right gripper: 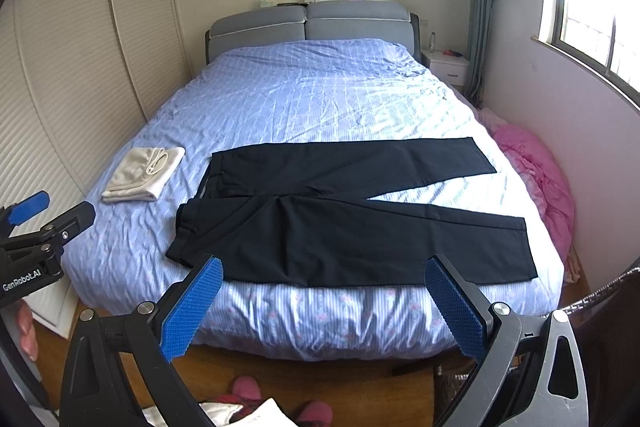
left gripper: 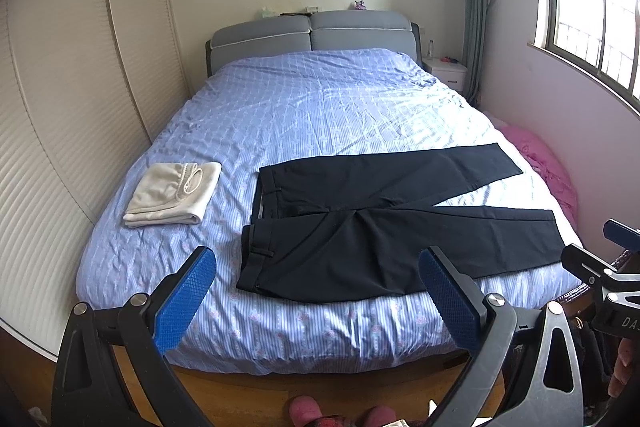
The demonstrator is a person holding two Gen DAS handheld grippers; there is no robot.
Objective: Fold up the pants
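On the bed [left gripper: 320,115]: your dark dress pants [left gripper: 380,227] lie flat near the foot edge, waistband left, 2 legs spread toward the right.
Left gripper [left gripper: 320,299]: yours hovers short of the bed, jaws wide apart, holding nothing.
Right gripper [right gripper: 324,307]: same, spread wide and empty.
Beside pants: folded cream garment [left gripper: 172,193], left, apart from them.

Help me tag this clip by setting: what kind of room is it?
Almost certainly a home bedroom: a wide bed with a blue patterned cover, a grey padded headboard and a small white nightstand. Dark pants lie unfolded on the bed.
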